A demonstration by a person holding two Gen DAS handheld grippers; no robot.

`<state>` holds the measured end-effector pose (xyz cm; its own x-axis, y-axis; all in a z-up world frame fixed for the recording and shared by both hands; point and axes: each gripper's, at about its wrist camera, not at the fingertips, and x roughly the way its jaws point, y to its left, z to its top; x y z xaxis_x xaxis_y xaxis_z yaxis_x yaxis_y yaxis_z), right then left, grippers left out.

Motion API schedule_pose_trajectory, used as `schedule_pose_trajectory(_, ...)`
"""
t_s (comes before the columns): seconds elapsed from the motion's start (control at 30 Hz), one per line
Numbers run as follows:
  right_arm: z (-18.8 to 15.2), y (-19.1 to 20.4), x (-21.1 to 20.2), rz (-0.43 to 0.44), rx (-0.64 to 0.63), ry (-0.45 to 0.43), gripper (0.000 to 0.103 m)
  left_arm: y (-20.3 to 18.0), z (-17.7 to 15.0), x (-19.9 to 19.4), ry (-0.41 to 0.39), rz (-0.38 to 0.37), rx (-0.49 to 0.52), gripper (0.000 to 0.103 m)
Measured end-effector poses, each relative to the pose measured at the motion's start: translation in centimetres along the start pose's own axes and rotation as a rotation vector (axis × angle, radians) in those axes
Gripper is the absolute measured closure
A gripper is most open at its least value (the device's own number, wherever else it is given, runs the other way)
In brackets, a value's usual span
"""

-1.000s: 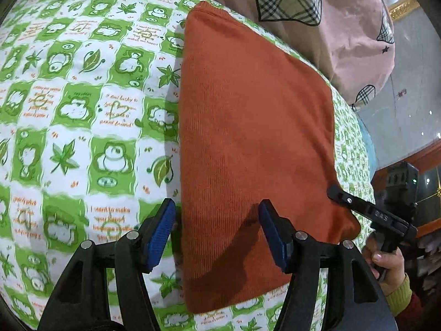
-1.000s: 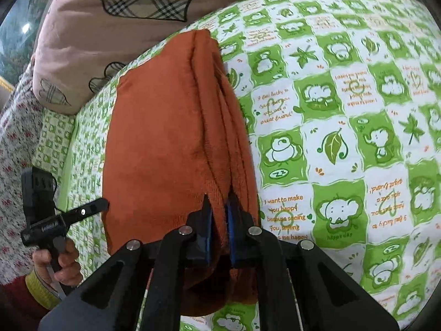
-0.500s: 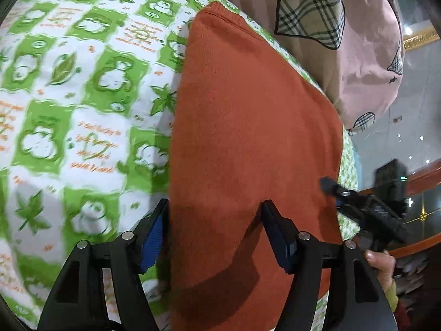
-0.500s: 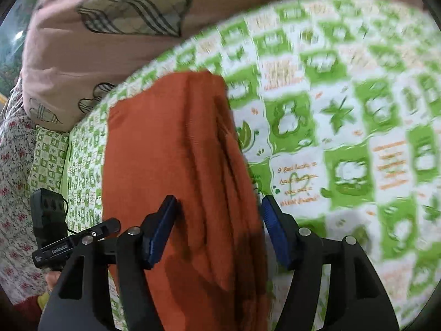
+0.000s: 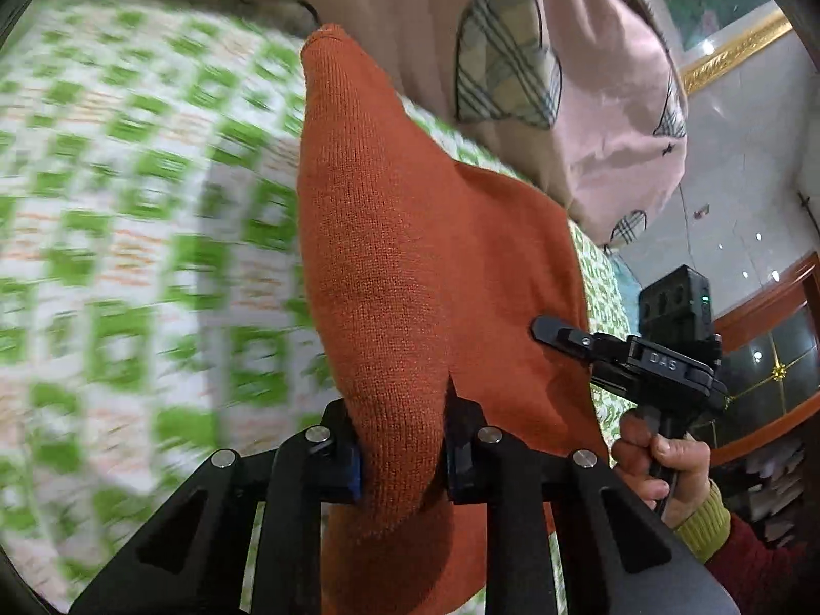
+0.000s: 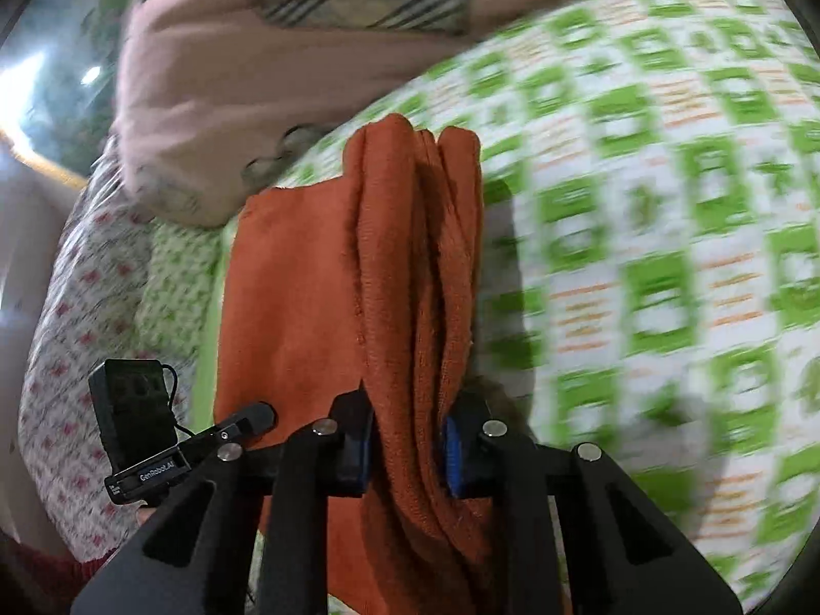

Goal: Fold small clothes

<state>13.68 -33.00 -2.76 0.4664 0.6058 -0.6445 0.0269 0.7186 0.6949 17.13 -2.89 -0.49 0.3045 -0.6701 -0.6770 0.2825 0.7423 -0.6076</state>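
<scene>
The left gripper (image 5: 402,453) pinches the near-left edge of the orange garment (image 5: 425,266); the right gripper (image 6: 407,443) clamps its bunched near-right folds. It seems partly lifted off the blurred green-checked sheet (image 5: 128,236), near the pink pillow (image 5: 605,102).

sweater (image 5: 420,266): rust-orange knit cloth, fine ribbed weave, matt, a bit fuzzy on the folded edges
bed sheet (image 5: 128,236): thin printed cotton-looking cloth, green and white checks, matt and smooth
pillow (image 5: 605,118): soft pink cloth with plaid heart patches, matt
left tool (image 5: 402,453): matt black plastic arms, shiny metal rivets, blue rubbery pads
right tool (image 6: 407,443): same black plastic, metal rivets, blue pads
floor (image 5: 743,189): glossy pale tile, reflecting lights
</scene>
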Motion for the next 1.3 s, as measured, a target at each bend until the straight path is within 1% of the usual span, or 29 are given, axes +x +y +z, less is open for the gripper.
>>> schedule_pose_trajectory(0.07, -0.6, 1.9, 1.8, 0.042, -0.027, 0.024, 0.081, 1.5, -0.4, -2.2, -0.016, 0.017, -0.019, 0.082)
schedule_pose_trajectory(0.13, -1.1, 3.3, 3.7, 0.067, -0.050, 0.053, 0.081, 3.2, -1.0, -4.3, -0.029, 0.055, -0.035, 0.082)
schedule_pose_trajectory(0.2, -1.5, 4.7, 6.1, 0.085, -0.069, 0.090, 0.081, 4.8, -1.5, -5.6, -0.039, 0.099, -0.048, 0.082)
schedule_pose_trajectory(0.27, -2.1, 5.7, 8.3, 0.089, -0.093, 0.122, 0.081, 6.2, -1.9, -6.2, -0.046, 0.123, -0.078, 0.082)
schedule_pose_trajectory(0.37, -2.7, 6.3, 10.8, 0.054, -0.120, 0.156, 0.081, 8.6, -2.8, -6.0, -0.030, 0.172, -0.117, 0.081)
schedule_pose_trajectory(0.43, -2.7, 6.4, 11.8, 0.012, -0.131, 0.162, 0.080, 9.4, -3.3, -5.4, -0.019, 0.179, -0.139, 0.078)
schedule_pose_trajectory(0.5, -2.7, 5.7, 11.9, -0.002, -0.120, 0.171, 0.078, 9.8, -3.3, -5.3, -0.017, 0.177, -0.154, 0.072)
schedule_pose_trajectory(0.53, -2.7, 5.7, 12.0, -0.007, -0.118, 0.174, 0.073, 9.9, -3.2, -5.4, -0.016, 0.179, -0.162, 0.067)
schedule_pose_trajectory(0.57, -2.6, 5.7, 11.8, -0.025, -0.118, 0.175, 0.071, 9.7, -2.9, -5.2, -0.018, 0.178, -0.167, 0.063)
schedule_pose_trajectory(0.6, -2.5, 5.8, 11.5, -0.045, -0.124, 0.173, 0.070, 10.1, -2.7, -5.5, -0.017, 0.171, -0.175, 0.060)
schedule_pose_trajectory(0.67, -2.1, 6.1, 10.5, -0.092, -0.143, 0.153, 0.065, 10.5, -2.3, -5.9, -0.018, 0.172, -0.186, 0.051)
schedule_pose_trajectory(0.77, -1.1, 6.9, 8.4, -0.135, -0.171, 0.057, 0.063, 11.6, -1.1, -6.6, -0.050, 0.183, -0.189, 0.049)
schedule_pose_trajectory(0.83, -0.3, 7.7, 7.9, -0.123, -0.182, 0.005, 0.063, 12.2, 0.4, -6.6, -0.066, 0.184, -0.206, 0.049)
schedule_pose_trajectory(0.87, 0.1, 7.9, 8.1, -0.112, -0.188, -0.003, 0.063, 12.5, 1.2, -6.4, -0.073, 0.185, -0.211, 0.049)
schedule_pose_trajectory(0.93, 0.8, 8.3, 9.3, -0.110, -0.190, 0.008, 0.063, 13.4, 2.9, -5.7, -0.077, 0.186, -0.219, 0.047)
schedule_pose_trajectory(0.97, 1.2, 8.6, 10.3, -0.113, -0.190, 0.019, 0.065, 13.9, 3.6, -5.1, -0.075, 0.184, -0.230, 0.047)
schedule_pose_trajectory(1.0, 1.4, 8.7, 11.0, -0.114, -0.190, 0.025, 0.071, 14.8, 4.6, -4.4, -0.073, 0.177, -0.255, 0.047)
schedule_pose_trajectory(1.03, 1.6, 8.6, 11.6, -0.112, -0.187, 0.033, 0.091, 15.2, 5.0, -4.1, -0.074, 0.170, -0.266, 0.051)
schedule_pose_trajectory(1.07, 2.0, 8.9, 12.0, -0.109, -0.178, 0.039, 0.093, 15.5, 5.7, -3.8, -0.082, 0.167, -0.269, 0.066)
schedule_pose_trajectory(1.13, 2.1, 9.7, 11.1, -0.060, -0.184, -0.001, 0.093, 15.2, 7.4, -3.9, -0.126, 0.206, -0.237, 0.083)
schedule_pose_trajectory(1.17, 2.0, 10.3, 10.3, -0.023, -0.205, -0.039, 0.093, 15.0, 8.0, -4.1, -0.145, 0.230, -0.218, 0.089)
schedule_pose_trajectory(1.2, 1.9, 10.9, 9.9, -0.008, -0.228, -0.064, 0.093, 15.0, 8.9, -4.2, -0.162, 0.256, -0.202, 0.090)
schedule_pose_trajectory(1.23, 1.8, 11.1, 9.8, -0.022, -0.244, -0.069, 0.093, 15.2, 9.4, -4.2, -0.166, 0.273, -0.199, 0.091)
schedule_pose_trajectory(1.3, 2.0, 10.5, 11.3, -0.106, -0.254, -0.025, 0.093, 15.9, 10.3, -3.8, -0.171, 0.322, -0.196, 0.092)
